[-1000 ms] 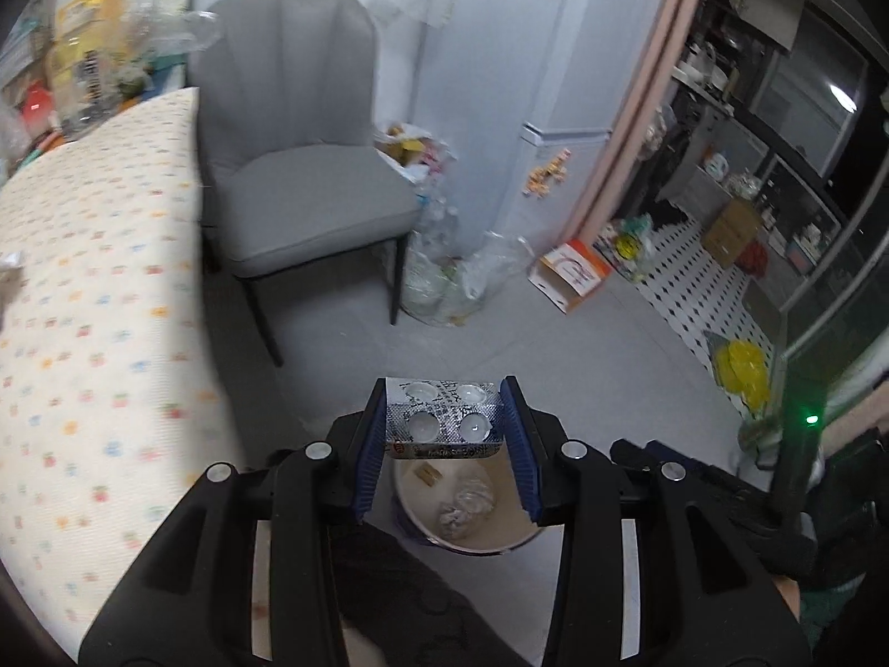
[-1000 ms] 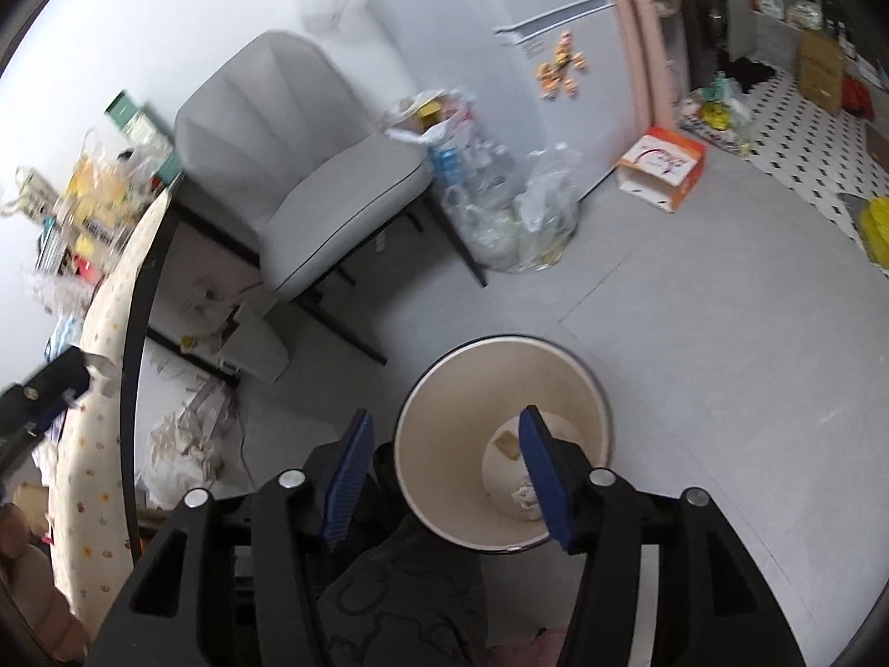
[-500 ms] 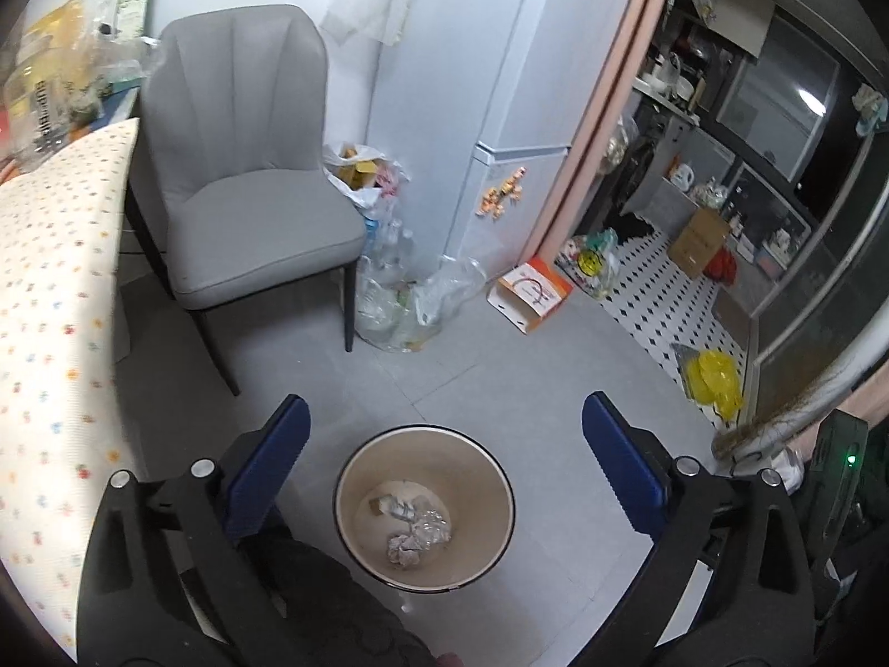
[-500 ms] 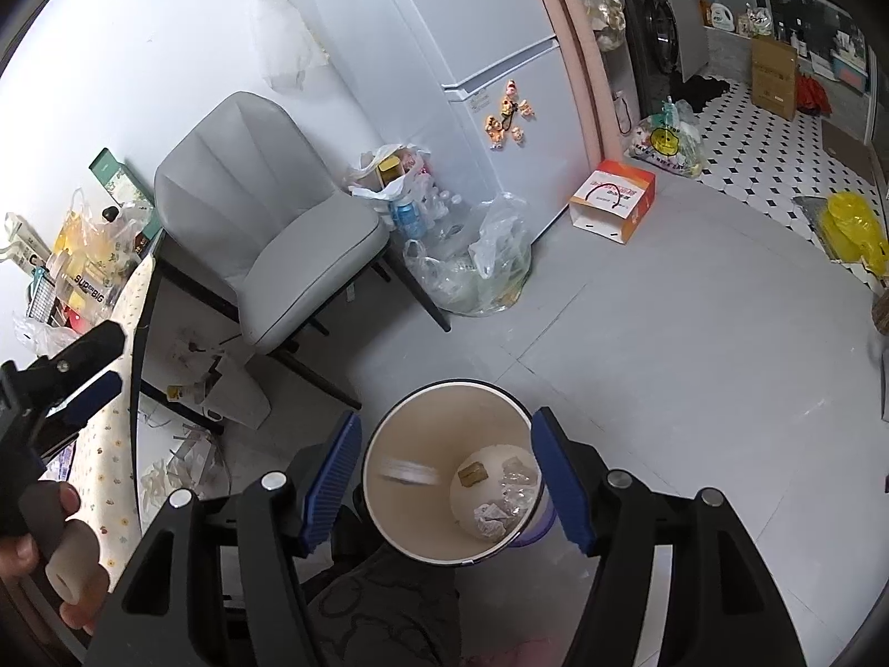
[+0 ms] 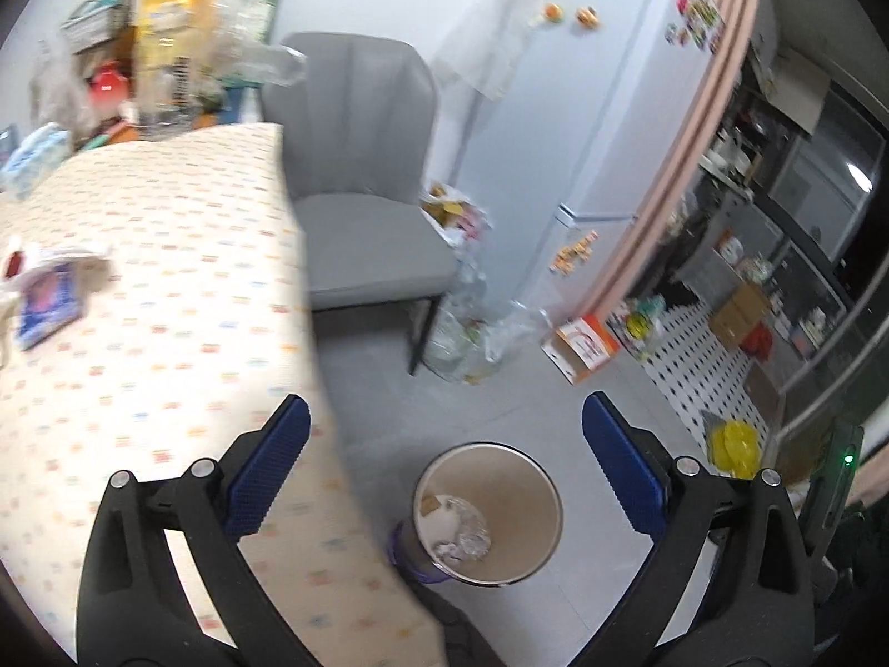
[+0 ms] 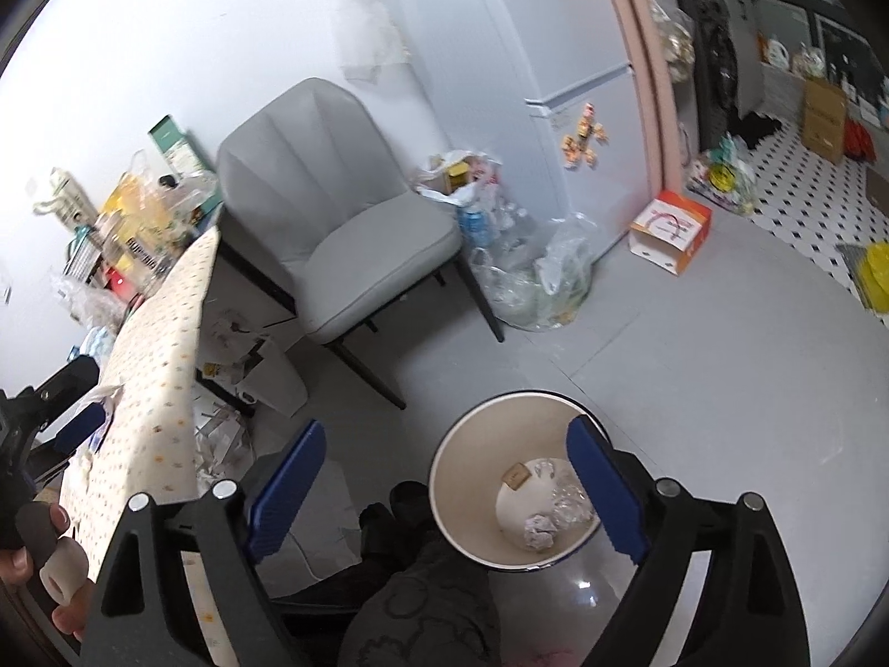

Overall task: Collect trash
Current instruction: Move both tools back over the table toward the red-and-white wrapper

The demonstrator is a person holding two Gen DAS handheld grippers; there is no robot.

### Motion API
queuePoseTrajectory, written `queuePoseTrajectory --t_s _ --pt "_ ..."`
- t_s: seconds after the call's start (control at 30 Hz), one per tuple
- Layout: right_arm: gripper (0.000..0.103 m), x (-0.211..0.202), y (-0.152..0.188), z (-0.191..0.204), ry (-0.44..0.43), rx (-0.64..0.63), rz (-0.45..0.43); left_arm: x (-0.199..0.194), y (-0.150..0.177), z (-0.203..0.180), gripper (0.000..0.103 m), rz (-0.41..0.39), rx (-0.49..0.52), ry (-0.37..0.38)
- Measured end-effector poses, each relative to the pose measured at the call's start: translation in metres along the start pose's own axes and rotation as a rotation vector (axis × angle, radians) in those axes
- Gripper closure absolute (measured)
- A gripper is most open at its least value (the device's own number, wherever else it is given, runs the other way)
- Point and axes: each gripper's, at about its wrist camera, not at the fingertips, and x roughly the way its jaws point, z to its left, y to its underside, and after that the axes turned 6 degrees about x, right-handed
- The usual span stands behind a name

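A round cream trash bin [image 5: 533,506] stands on the grey floor, with crumpled wrappers and foil [image 5: 461,533] at its bottom. It also shows in the right wrist view [image 6: 467,478]. My left gripper [image 5: 444,467] is open and empty, above the table edge and the bin. My right gripper [image 6: 444,489] is open and empty, above the bin's left rim. A blue packet [image 5: 47,300] and white wrappers [image 5: 61,253] lie on the dotted tablecloth [image 5: 166,255] at the left.
A grey chair [image 5: 361,222] stands beside the table, with plastic bags of bottles [image 5: 467,328] next to it. A white fridge [image 5: 600,111] and an orange box [image 5: 583,344] are behind. Paper scraps lie under the table [image 6: 228,428].
My left gripper opened and let the blister pack drop into the bin, then swung left toward the table. My right gripper stayed open above the bin and rose a little.
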Motion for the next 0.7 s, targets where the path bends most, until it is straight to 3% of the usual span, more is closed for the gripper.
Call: queuePoseTrajectory --t_s 0.27,0.7 --pt "0.008 -0.009 0.006 0.065 -0.045 -0.097 -0.014 -0.048 0.014 0.076 0.006 -0.051 -0.125 -0.079" --pt "0.008 -0.017 0.035 0.162 -0.126 -0.208 -0.010 -0.113 0.048 0.184 0.006 -0.125 -0.273 -0.229"
